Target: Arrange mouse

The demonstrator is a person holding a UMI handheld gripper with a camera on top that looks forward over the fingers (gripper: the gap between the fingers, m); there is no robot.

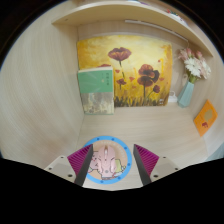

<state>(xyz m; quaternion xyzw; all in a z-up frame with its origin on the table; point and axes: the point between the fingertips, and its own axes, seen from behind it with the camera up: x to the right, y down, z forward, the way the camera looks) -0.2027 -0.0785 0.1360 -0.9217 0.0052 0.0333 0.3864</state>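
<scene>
We see, left to right: green book (pixel 96 88), text unreadable; poppy painting (pixel 128 70); flower vase (pixel 188 82); orange card (pixel 205 115). Gripper (pixel 104 163) wide open, blue-rimmed round mouse pad (pixel 103 162) between the fingers. We can't spot the mouse.

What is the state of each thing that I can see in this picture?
Gripper: open, round blue-rimmed pad between its fingers.
Round blue-rimmed pad with cartoon print: flat on the desk.
Green book: upright, closed.
Poppy painting: upright against the wall.
Flower vase: upright.
</scene>
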